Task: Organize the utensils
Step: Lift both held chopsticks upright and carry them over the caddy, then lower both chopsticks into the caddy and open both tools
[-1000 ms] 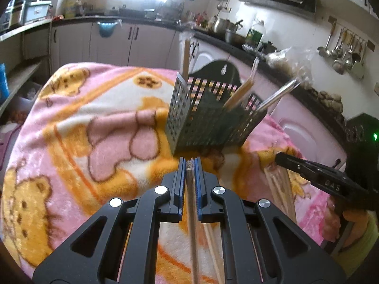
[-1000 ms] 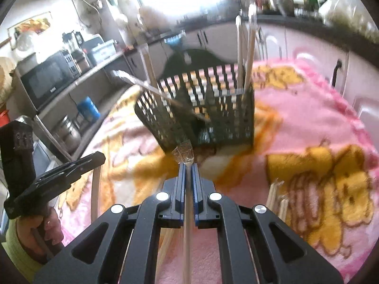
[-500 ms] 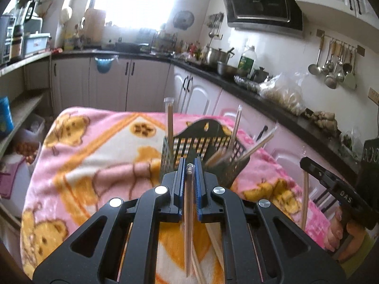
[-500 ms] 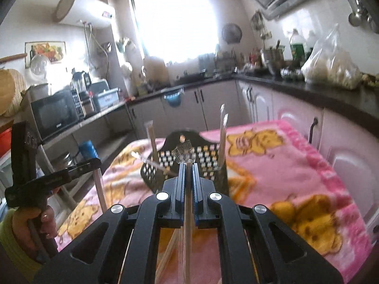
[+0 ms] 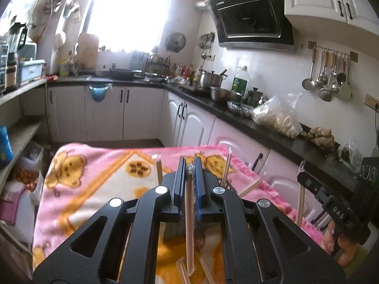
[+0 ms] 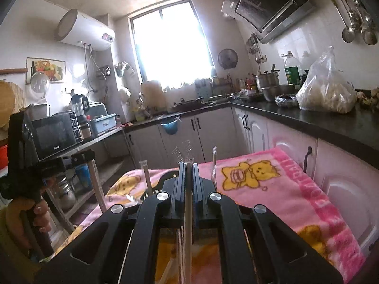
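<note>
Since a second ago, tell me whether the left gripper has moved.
Yes. The left gripper, shut on a wrapped chopstick, has risen and tipped up: the basket has sunk behind its fingers and the range hood now shows.

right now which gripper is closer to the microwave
Left. The left gripper is on the side of the blanket toward the microwave; the right gripper is farther over, toward the black counter.

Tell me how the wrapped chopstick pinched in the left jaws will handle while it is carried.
The chopstick probably stays stiff: it hangs straight below the left gripper. It looks thin and light. Its clear wrapper may be slick, and held near one end it could pivot or slip. Loose chopsticks on the blanket would likely roll if nudged.
</note>
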{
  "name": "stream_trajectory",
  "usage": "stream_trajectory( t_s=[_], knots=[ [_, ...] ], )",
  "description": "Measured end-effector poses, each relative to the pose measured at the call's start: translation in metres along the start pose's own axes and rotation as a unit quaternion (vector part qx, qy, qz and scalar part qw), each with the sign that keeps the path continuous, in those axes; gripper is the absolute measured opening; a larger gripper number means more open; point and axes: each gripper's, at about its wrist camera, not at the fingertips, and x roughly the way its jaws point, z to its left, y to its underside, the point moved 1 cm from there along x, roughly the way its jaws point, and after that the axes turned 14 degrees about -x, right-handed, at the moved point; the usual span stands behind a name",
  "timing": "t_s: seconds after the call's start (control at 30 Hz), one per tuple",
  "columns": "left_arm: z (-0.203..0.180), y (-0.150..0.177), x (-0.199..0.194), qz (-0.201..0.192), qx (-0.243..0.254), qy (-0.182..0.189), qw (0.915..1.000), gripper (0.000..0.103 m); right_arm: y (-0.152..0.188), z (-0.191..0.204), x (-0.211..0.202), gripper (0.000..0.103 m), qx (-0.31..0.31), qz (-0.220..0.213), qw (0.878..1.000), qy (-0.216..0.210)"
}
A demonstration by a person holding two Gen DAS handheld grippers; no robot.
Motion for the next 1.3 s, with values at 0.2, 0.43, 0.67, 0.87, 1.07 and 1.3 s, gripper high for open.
stream_trajectory(
  t_s=[0.2,0.43,0.67,0.87,1.07,1.3],
  knots=[
    [-0.005,-0.023,0.010,-0.024,0.010,-0.010,0.9996,0.002,-0.017,-0.004,0.017,0.005,-0.003,-0.016,1.000,0.007],
    [-0.008,-0.045,0.021,-0.054,0.003,-0.015,0.9984,0.002,-0.036,-0.007,0.033,0.005,-0.005,-0.044,0.999,0.015],
    [-0.007,-0.053,0.041,-0.073,-0.002,-0.023,0.9971,0.002,-0.050,-0.010,0.053,0.005,-0.007,-0.078,0.996,0.031],
    [-0.003,-0.045,0.053,-0.094,-0.002,-0.027,0.9952,0.002,-0.063,-0.006,0.078,0.005,-0.017,-0.113,0.992,0.045],
    [0.005,-0.031,0.062,-0.100,-0.003,-0.024,0.9946,0.002,-0.067,-0.002,0.112,0.005,-0.018,-0.126,0.990,0.056],
    [0.012,-0.020,0.071,-0.101,-0.003,-0.021,0.9947,0.002,-0.063,0.007,0.141,0.005,-0.024,-0.127,0.990,0.062]
  ],
)
